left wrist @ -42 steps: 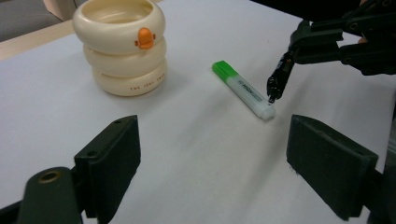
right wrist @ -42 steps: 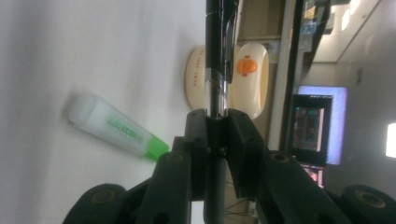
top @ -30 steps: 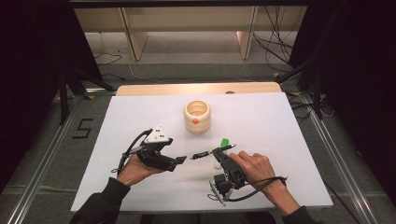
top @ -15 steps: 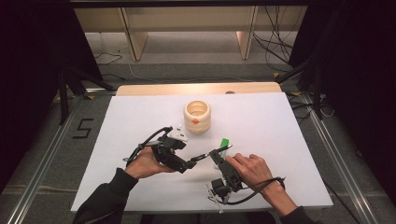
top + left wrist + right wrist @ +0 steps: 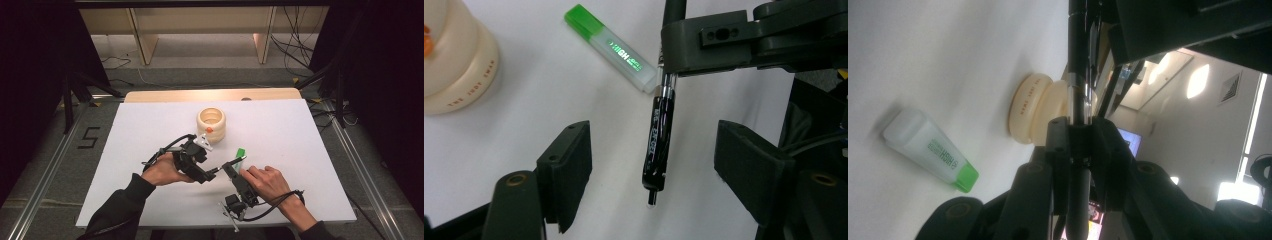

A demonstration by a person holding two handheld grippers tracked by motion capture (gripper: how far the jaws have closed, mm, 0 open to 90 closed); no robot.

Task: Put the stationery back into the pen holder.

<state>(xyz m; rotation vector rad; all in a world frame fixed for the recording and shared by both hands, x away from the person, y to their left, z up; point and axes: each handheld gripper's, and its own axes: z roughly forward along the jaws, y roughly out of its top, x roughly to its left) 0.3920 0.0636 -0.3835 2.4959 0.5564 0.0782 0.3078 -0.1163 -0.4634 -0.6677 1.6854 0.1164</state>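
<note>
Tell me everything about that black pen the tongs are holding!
The black pen is glossy, with pale lettering along its barrel, a silver ring near the middle and a small stub at its free end. The right tongs clamp it, lifted above the white table. Its free end hangs between the left tongs' open jaws, which have just been closing without touching it.

The pen's upper end hides behind the right tool; the cream holder runs past the picture's edge.
</note>
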